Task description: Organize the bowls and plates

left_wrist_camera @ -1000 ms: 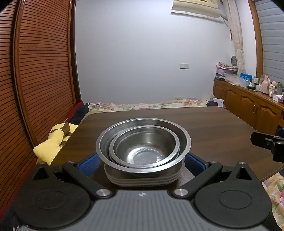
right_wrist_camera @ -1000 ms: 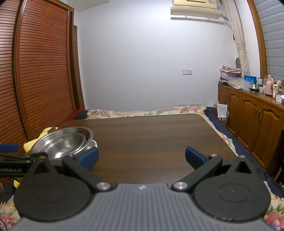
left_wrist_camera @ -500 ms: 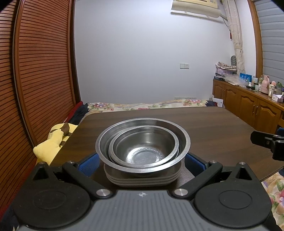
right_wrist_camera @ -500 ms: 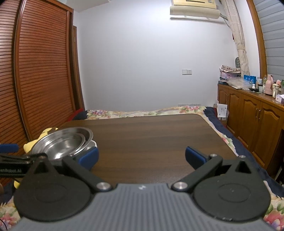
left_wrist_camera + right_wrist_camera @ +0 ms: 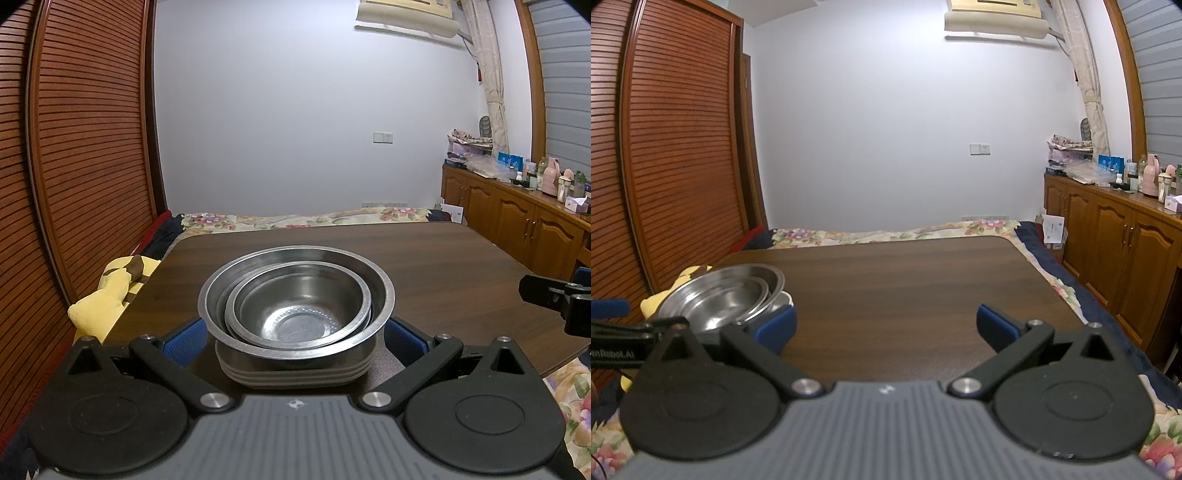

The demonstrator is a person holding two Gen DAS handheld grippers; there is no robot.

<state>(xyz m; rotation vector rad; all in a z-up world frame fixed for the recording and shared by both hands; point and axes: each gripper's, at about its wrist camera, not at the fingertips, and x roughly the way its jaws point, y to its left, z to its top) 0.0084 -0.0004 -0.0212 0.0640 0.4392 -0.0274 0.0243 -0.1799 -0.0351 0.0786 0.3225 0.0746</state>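
Observation:
Nested steel bowls, the small inner one inside the large outer one, sit on a stack of grey plates at the near left of the dark wooden table. My left gripper is open, its blue pads on either side of the plate stack with a gap to it. In the right wrist view the bowls lie at the left, beside the left gripper. My right gripper is open over bare table, holding nothing; its tip shows at the left view's right edge.
A yellow plush toy lies off the table's left edge by the louvred wooden doors. Beyond the table's far edge is a floral bedcover. Wooden cabinets with bottles and clutter on top line the right wall.

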